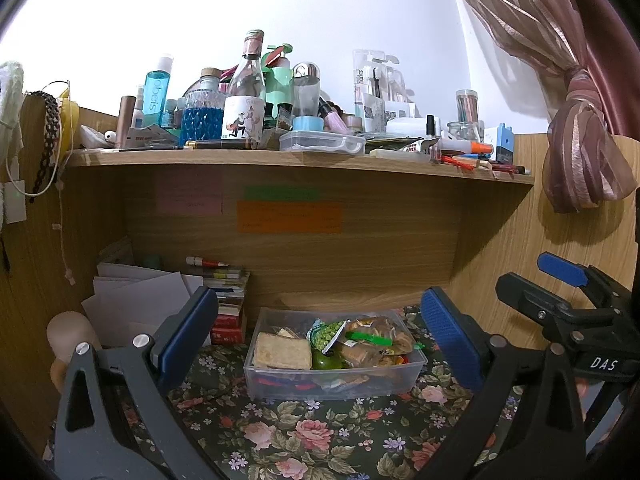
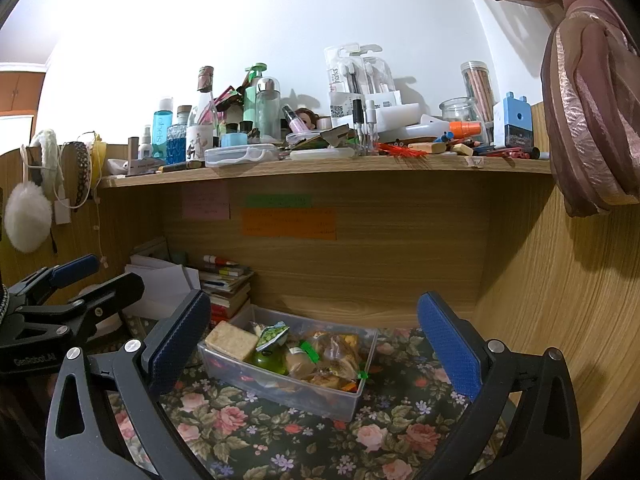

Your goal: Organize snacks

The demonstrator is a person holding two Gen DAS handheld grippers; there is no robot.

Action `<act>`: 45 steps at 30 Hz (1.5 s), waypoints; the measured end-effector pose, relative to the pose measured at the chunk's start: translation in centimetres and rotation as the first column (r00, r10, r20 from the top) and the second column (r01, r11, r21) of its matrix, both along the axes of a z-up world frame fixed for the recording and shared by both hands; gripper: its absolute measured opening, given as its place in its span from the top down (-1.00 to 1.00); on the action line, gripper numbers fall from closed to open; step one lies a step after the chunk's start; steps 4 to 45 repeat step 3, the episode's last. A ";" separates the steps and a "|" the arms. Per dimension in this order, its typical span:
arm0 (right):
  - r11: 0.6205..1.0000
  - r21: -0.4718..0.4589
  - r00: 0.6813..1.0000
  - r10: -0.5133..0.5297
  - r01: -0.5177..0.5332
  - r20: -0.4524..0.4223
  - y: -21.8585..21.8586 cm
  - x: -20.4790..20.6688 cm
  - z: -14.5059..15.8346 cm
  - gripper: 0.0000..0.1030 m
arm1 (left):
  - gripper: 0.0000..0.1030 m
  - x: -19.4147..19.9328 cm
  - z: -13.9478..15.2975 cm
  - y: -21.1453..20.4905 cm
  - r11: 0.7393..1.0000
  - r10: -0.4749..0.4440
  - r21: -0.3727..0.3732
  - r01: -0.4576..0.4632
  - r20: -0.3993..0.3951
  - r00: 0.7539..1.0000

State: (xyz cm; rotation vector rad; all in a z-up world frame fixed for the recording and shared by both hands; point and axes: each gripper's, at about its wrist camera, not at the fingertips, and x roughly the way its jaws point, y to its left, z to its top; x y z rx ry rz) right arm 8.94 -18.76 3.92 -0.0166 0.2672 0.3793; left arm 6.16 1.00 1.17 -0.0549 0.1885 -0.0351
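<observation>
Both grippers hang with jaws spread wide and nothing between them: the left gripper (image 1: 320,340) frames the clear plastic snack box (image 1: 412,376) at lower centre of its view, and the right gripper (image 2: 312,344) frames it too, probably because the snacks already sit inside. At the box's left lies a pale square cracker packet (image 1: 283,351), then a green pouch (image 1: 326,335), then crinkly wrapped pastries (image 1: 380,340). Lower layers blur behind the wall. Sticky-note writing above is unreadable.
</observation>
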 end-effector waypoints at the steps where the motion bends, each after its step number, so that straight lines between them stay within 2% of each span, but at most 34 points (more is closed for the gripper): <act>1: 1.000 0.001 1.000 0.001 -0.001 -0.001 0.0 0.0 0.0 -1.00 | -1.00 0.1 0.0 0.0 1.000 -0.002 -0.002 0.002 -0.002 1.000; 45: 1.000 0.001 1.000 0.002 -0.002 -0.003 0.0 0.0 0.1 -1.00 | -1.00 0.1 -0.1 0.0 1.000 -0.001 -0.003 0.001 -0.005 1.000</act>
